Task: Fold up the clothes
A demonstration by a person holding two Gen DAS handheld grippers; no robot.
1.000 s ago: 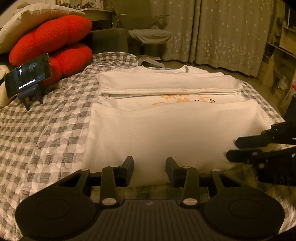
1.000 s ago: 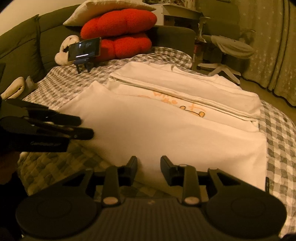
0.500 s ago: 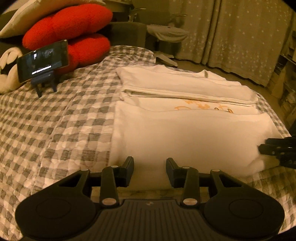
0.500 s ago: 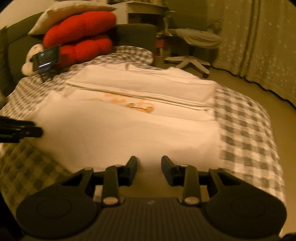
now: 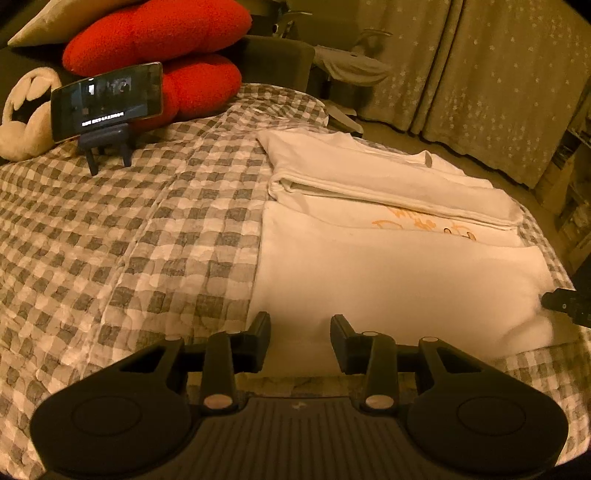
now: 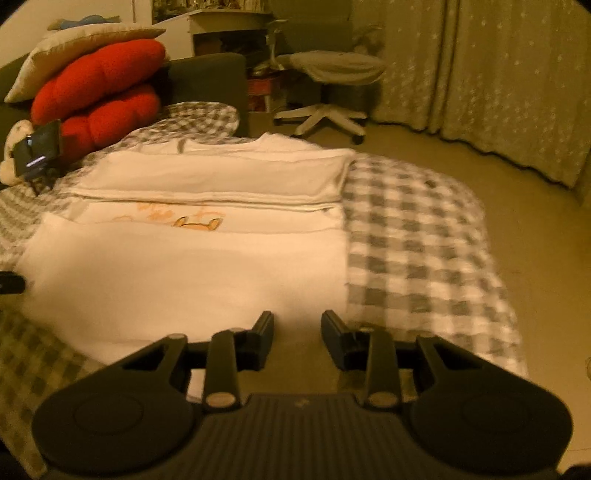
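Note:
A white T-shirt [image 5: 388,273] [image 6: 192,273] with an orange print lies flat on the checked bed cover, its near and far sides folded in over the middle. My left gripper [image 5: 299,338] is open at the shirt's near left corner, nothing between its fingers. My right gripper [image 6: 297,338] is open at the shirt's near right corner, also empty. The tip of the right gripper [image 5: 565,306] shows at the right edge of the left wrist view. The left one's tip [image 6: 11,284] shows at the left edge of the right wrist view.
A phone on a stand [image 5: 107,101] sits on the grey-and-white checked cover [image 5: 122,236] at far left, with red cushions [image 5: 159,33] and a plush toy [image 5: 22,125] behind it. A swivel chair [image 6: 328,74] and curtains [image 6: 480,74] stand beyond the bed.
Both grippers have moved apart along the shirt's near edge, the left one leftward and the right one rightward. Each now sees only the tip of the other. Both stay open.

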